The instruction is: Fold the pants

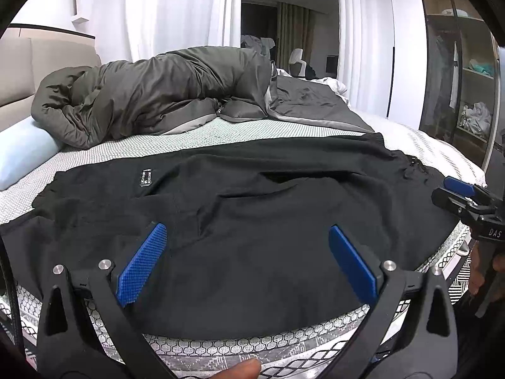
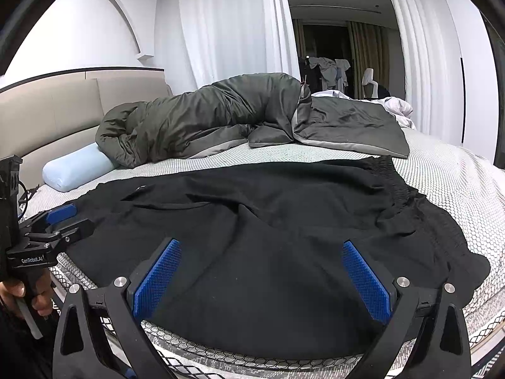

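Observation:
Black pants [image 1: 240, 214] lie spread across the near side of the mattress [image 1: 195, 135], with a small label [image 1: 145, 177] toward the left and the gathered waistband [image 1: 407, 164] at the right. My left gripper [image 1: 247, 233] hovers open just over the near edge of the fabric, nothing between its blue pads [image 1: 142, 265]. In the right wrist view the same pants [image 2: 268, 237] fill the foreground, waistband [image 2: 401, 189] at right. My right gripper [image 2: 262, 249] is also open above the cloth. Each gripper shows at the edge of the other's view: the right one [image 1: 464, 195], the left one [image 2: 60, 221].
A rumpled dark grey duvet [image 1: 151, 98] lies heaped across the far half of the bed. A pale blue bolster pillow [image 2: 75, 167] rests by the beige headboard [image 2: 63, 107]. White curtains [image 2: 227, 25] hang behind. Shelving [image 1: 467, 72] stands at the right.

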